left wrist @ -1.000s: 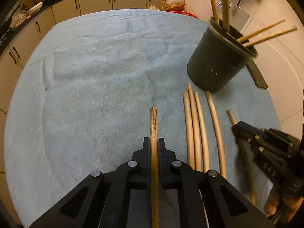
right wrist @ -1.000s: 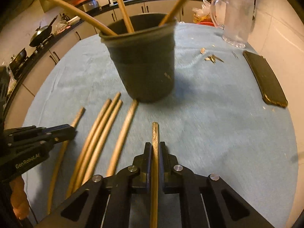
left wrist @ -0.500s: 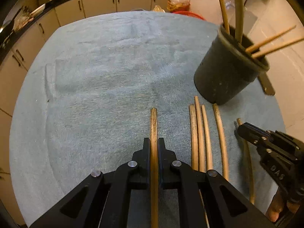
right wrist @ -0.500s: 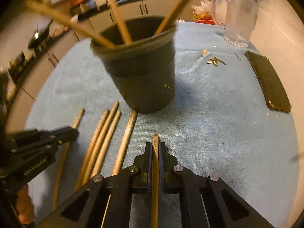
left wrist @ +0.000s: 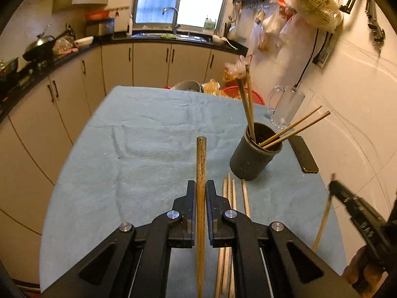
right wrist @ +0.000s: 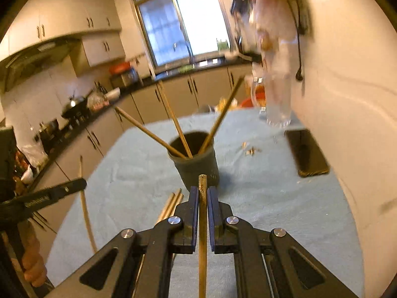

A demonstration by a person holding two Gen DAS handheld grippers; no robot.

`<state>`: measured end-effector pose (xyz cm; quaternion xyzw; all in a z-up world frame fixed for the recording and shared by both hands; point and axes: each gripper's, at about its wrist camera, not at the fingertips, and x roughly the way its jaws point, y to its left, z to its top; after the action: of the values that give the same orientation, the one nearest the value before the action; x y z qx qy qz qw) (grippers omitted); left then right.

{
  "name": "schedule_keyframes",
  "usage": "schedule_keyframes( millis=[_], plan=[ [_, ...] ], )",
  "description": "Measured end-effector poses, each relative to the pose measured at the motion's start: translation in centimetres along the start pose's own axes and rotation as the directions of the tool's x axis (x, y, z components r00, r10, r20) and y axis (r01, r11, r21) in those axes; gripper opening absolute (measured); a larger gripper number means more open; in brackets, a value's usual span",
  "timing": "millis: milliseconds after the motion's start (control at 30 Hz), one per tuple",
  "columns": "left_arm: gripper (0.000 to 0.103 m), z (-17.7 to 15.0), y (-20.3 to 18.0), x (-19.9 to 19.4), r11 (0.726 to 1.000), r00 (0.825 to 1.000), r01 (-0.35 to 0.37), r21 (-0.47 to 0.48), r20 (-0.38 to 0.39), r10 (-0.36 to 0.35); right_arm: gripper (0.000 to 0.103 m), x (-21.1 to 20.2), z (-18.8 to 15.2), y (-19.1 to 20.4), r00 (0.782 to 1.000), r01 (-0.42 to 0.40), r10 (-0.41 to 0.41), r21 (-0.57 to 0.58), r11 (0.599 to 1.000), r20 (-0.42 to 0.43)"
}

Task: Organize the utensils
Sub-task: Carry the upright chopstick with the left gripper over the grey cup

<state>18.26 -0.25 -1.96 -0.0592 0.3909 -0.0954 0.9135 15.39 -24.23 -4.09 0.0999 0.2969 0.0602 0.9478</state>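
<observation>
My left gripper (left wrist: 200,186) is shut on a wooden chopstick (left wrist: 201,173), held above the table. My right gripper (right wrist: 202,191) is shut on another chopstick (right wrist: 202,213), also lifted. A dark round holder (left wrist: 251,159) stands on the blue cloth with several chopsticks leaning in it; it also shows in the right wrist view (right wrist: 197,161), just ahead of my right gripper. Several loose chopsticks (left wrist: 232,193) lie on the cloth between the grippers. The right gripper shows in the left wrist view (left wrist: 333,186), the left gripper in the right wrist view (right wrist: 83,182).
A blue cloth (left wrist: 148,136) covers the table. A black phone (left wrist: 304,156) lies beside the holder near the wall. A clear glass jug (left wrist: 285,109) stands behind it. Small scraps (right wrist: 250,150) lie on the cloth. Kitchen cabinets (left wrist: 148,64) lie beyond.
Both grippers have risen and tilted up with their chopsticks; the holder and loose chopsticks now look farther and lower, and the kitchen wall and window have come into view.
</observation>
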Motion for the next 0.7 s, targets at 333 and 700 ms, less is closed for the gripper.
schedule_keyframes(
  millis=[333,700],
  plan=[
    [0.008,-3.0,-0.2,-4.9,0.999,0.996,-0.048,-0.023,0.067,0.05,0.008,-7.7,-0.4,1.6,0.987,-0.016,0.018,-0.016,1.0,0.161],
    [0.008,-3.3,-0.7,-8.6,0.999,0.991,-0.03,-0.028,0.133,0.033,0.008,-10.9,-0.9,2.5,0.978,-0.032,0.037,-0.027,0.999,0.205]
  ],
)
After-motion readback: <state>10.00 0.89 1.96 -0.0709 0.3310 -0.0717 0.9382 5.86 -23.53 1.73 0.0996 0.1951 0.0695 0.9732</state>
